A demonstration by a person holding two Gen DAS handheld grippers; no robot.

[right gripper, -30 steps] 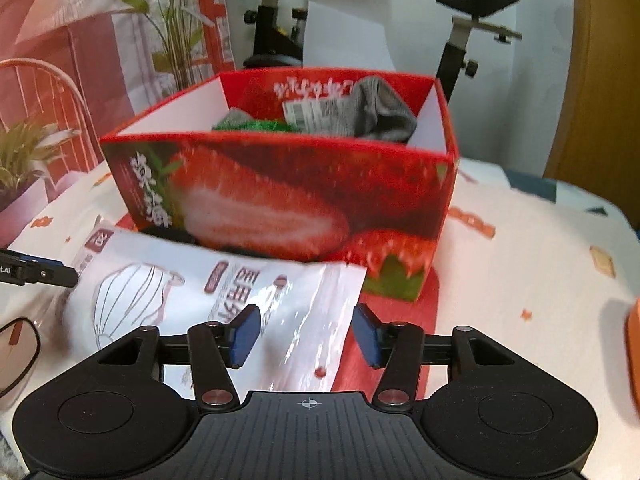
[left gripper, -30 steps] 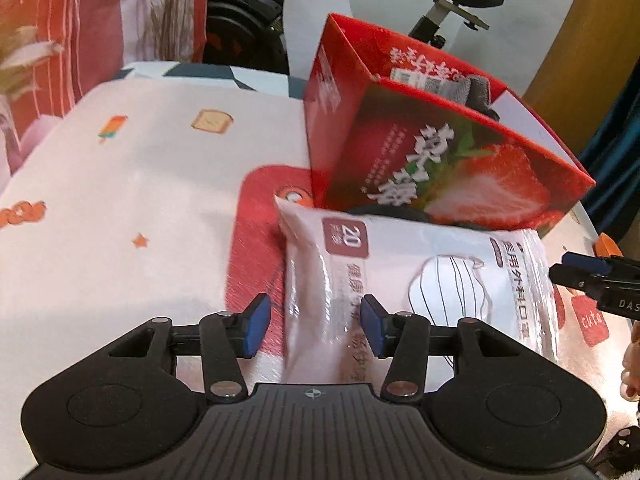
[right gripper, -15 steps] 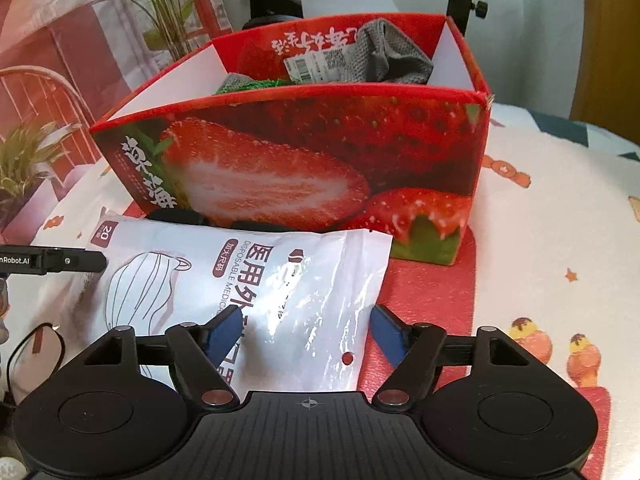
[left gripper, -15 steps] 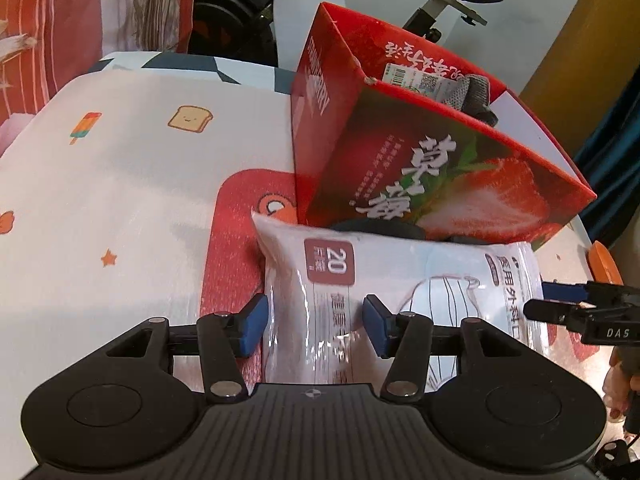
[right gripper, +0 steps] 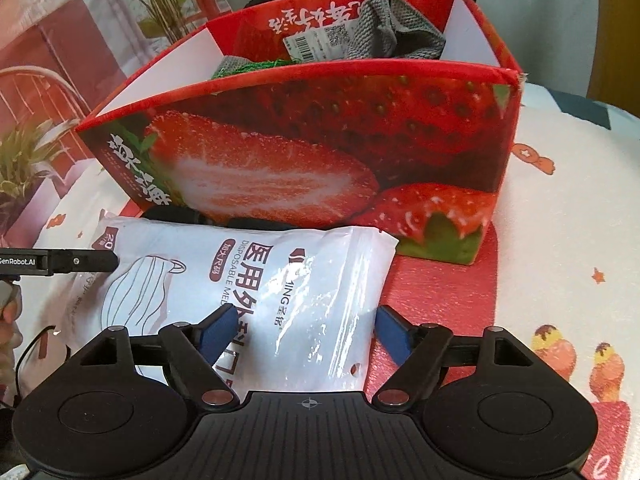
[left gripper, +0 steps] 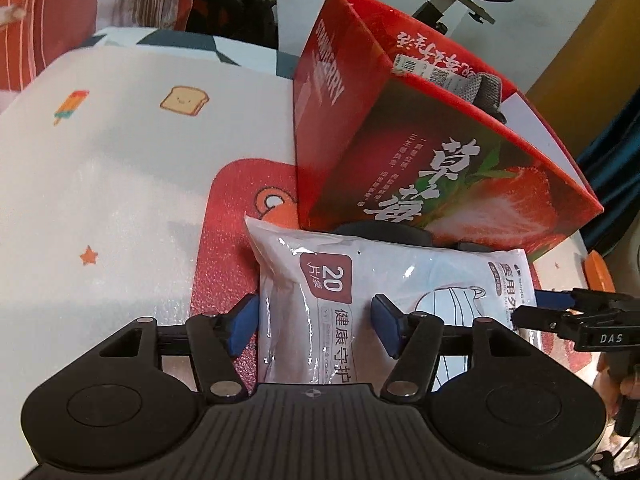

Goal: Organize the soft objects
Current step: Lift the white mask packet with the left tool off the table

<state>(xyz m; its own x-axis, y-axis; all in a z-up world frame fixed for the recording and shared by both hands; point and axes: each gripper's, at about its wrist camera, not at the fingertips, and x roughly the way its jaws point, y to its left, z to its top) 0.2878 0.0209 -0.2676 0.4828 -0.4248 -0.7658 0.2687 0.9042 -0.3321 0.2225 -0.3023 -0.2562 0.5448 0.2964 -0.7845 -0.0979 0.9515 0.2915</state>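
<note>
Left wrist: left tool (left gripper: 314, 326) wide, apparently straddling mask pack (left gripper: 400, 280)

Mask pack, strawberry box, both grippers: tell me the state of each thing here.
Mask pack: sealed, lying flat in front of the box, each end between a gripper's open fingers.
Strawberry box: open on top, upright.
Grey cloth: crumpled inside the box, tag showing.
Green thing: inside the box, mostly hidden.
Left gripper: open, straddling the pack's end.
Right gripper: open, straddling the pack's other end.

Both wrist views look low and close from opposite ends at the mask pack (left gripper: 384, 280) and box (right gripper: 304, 152).
</note>
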